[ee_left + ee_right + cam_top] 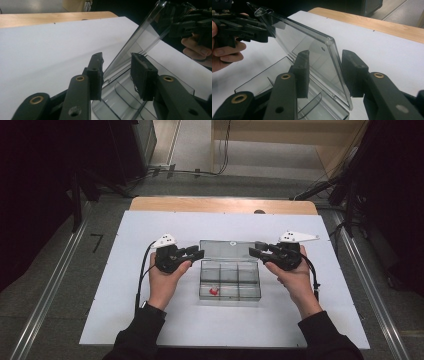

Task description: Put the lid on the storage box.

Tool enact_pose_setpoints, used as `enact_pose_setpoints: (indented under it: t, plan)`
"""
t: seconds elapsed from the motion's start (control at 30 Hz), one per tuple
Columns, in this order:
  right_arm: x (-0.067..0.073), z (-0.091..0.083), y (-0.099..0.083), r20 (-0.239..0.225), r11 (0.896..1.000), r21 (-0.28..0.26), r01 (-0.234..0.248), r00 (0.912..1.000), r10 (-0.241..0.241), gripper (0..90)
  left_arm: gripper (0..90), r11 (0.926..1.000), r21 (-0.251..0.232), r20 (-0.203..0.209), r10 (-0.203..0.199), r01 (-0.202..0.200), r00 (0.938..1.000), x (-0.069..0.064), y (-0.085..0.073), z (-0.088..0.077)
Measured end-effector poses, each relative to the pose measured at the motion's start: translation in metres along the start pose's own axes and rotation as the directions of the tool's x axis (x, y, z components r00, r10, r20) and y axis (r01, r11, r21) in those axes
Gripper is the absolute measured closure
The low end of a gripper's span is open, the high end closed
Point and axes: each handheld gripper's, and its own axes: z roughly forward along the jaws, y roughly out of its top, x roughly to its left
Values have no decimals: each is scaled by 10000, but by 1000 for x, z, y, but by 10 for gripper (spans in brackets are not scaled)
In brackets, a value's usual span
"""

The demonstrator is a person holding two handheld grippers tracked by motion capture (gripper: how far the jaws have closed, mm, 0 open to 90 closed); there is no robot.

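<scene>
Near edge first: both of the person's forearms come in low, one gripper per hand. Clear smoky plastic compartment box (229,284) sits mid-way across the white table sheet (125,310), between the hands. Small red item (213,291) lies in its front-left cell; other cells look empty as far as I can tell.

Hinged transparent lid (227,249) stands up at the back of the box, tilted, roughly half open.

Left gripper (196,253): jaws apart, straddling the lid's left end edge; in the left gripper view a gap shows between each pad and the plastic, so no clamp.

Right gripper (257,249): jaws apart around the lid's right end corner; in the right gripper view the lid edge sits between the pads with daylight either side. Not gripped.

Status, my read: lid is mid-swing, held up or merely bracketed at both ends. Can't tell from this whether it's opening or closing. Left to do: finish the swing either way, release.

Far side: bare wooden table edge (222,205), then floor.
</scene>
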Motion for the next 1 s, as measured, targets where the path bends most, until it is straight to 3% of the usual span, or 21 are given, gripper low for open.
enact_pose_setpoints:
  t: [0.13, 0.5, 0.77, 1.0]
  plan:
    - [2, -1, -2, -7, 10000, -25, -21, 10000, 21, 567, 712, 9999, 36, 37, -143, 143, 9999, -1, -7, -5]
    - [9, -4, -6, 61, 9999, 23, 132, 9999, -132, 552, 889, 9997, 235, 159, -1, -2, 9999, -9, -13, -7]
    - [12, -6, -9, 24, 9998, 12, 214, 9998, -214, 540, 899, 9995, 304, 647, -61, 42, 9979, -13, -14, -3]
    - [14, -8, -12, -5, 9996, 23, 267, 9996, -267, 531, 899, 9996, 286, 777, -80, 58, 9969, -13, -13, -3]
